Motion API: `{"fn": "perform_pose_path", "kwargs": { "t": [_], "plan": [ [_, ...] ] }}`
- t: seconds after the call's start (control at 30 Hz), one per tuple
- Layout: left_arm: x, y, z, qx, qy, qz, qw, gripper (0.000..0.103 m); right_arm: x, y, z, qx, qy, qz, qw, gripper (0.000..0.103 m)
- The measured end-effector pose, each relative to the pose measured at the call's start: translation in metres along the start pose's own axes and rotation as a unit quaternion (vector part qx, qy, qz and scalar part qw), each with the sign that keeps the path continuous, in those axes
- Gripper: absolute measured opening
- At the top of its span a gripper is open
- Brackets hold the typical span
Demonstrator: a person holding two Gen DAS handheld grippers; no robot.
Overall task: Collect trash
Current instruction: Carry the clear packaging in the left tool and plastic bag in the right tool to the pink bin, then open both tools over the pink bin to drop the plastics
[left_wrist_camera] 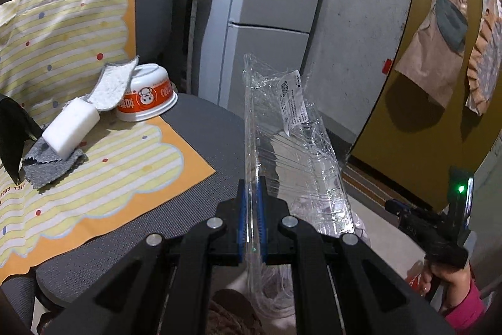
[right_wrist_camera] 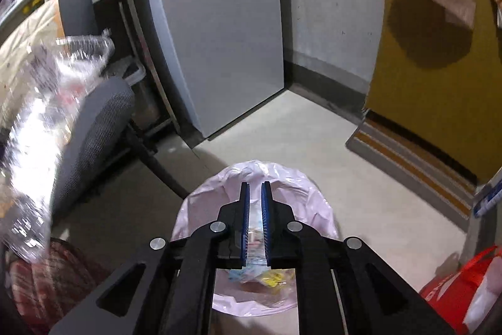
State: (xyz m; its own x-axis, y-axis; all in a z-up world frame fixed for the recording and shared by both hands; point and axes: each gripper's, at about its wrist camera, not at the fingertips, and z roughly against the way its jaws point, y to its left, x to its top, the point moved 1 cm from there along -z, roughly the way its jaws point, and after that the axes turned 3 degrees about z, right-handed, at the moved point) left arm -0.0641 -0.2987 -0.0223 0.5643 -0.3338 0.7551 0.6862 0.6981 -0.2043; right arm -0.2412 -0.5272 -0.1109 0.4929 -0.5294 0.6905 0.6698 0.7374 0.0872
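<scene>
**Clear tray pinched in your left gripper, pink bag under your right**

Your left gripper (left_wrist_camera: 252,209) is pinching the rim of a clear, crinkled plastic food tray (left_wrist_camera: 295,146) between its blue-padded fingers (left_wrist_camera: 241,209), and the tray is standing on edge, reaching away from the jaws with a white printed label (left_wrist_camera: 293,99) near its far end. You are holding it beside the grey mesh office chair (left_wrist_camera: 200,140), off the right edge of the seat.

On that seat a yellow striped cloth with an orange border (left_wrist_camera: 103,178) is lying, and on it an upturned orange-and-white paper bowl (left_wrist_camera: 149,98) is sitting, a white rag (left_wrist_camera: 113,83) leaning on it. A white foam block (left_wrist_camera: 70,127) is resting on a grey cloth (left_wrist_camera: 50,165) just to the bowl's left.

Your right gripper (right_wrist_camera: 255,209) is hovering over the open pink plastic bin bag (right_wrist_camera: 282,187) on the concrete floor, its fingers nearly pressed together with only a narrow slot between the pads (nothing is showing clamped there). Wrappers are lying inside the bag. The tray is appearing as a bright blur at the left of the right wrist view. A silver fridge (right_wrist_camera: 219,36) is standing behind.
</scene>
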Motion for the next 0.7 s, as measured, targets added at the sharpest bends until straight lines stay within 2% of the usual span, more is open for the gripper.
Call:
{"fn": "perform_pose_path", "kwargs": {
  "t": [0.17, 0.3, 0.5, 0.53, 0.57, 0.6, 0.63, 0.7],
  "plan": [
    [-0.008, -0.022, -0.020, -0.031, 0.044, -0.037, 0.9979, 0.005, 0.014, -0.007, 0.024, 0.003, -0.039, -0.020, 0.999, 0.011],
    [-0.020, -0.047, -0.040, -0.062, 0.085, -0.073, 0.9918, 0.005, 0.021, -0.020, 0.052, 0.006, -0.076, -0.045, 0.996, 0.012],
    [-0.024, -0.077, -0.063, -0.090, 0.112, -0.102, 0.9844, 0.006, 0.025, -0.032, 0.073, 0.006, -0.100, -0.060, 0.993, 0.015],
    [-0.023, -0.080, -0.068, -0.093, 0.115, -0.102, 0.9838, 0.008, 0.027, -0.034, 0.072, 0.006, -0.100, -0.061, 0.993, 0.015],
    [-0.022, -0.083, -0.073, -0.090, 0.121, -0.101, 0.9834, 0.020, 0.027, -0.034, 0.070, 0.006, -0.099, -0.061, 0.993, 0.015],
    [-0.020, -0.084, -0.076, -0.089, 0.123, -0.099, 0.9834, 0.038, 0.029, -0.035, 0.068, 0.006, -0.098, -0.061, 0.993, 0.016],
    [-0.019, -0.083, -0.078, -0.089, 0.122, -0.097, 0.9838, 0.042, 0.029, -0.035, 0.066, 0.007, -0.096, -0.062, 0.993, 0.016],
    [-0.016, -0.076, -0.077, -0.080, 0.113, -0.091, 0.9862, 0.042, 0.030, -0.034, 0.062, 0.009, -0.092, -0.060, 0.994, 0.017]
  ]
}}
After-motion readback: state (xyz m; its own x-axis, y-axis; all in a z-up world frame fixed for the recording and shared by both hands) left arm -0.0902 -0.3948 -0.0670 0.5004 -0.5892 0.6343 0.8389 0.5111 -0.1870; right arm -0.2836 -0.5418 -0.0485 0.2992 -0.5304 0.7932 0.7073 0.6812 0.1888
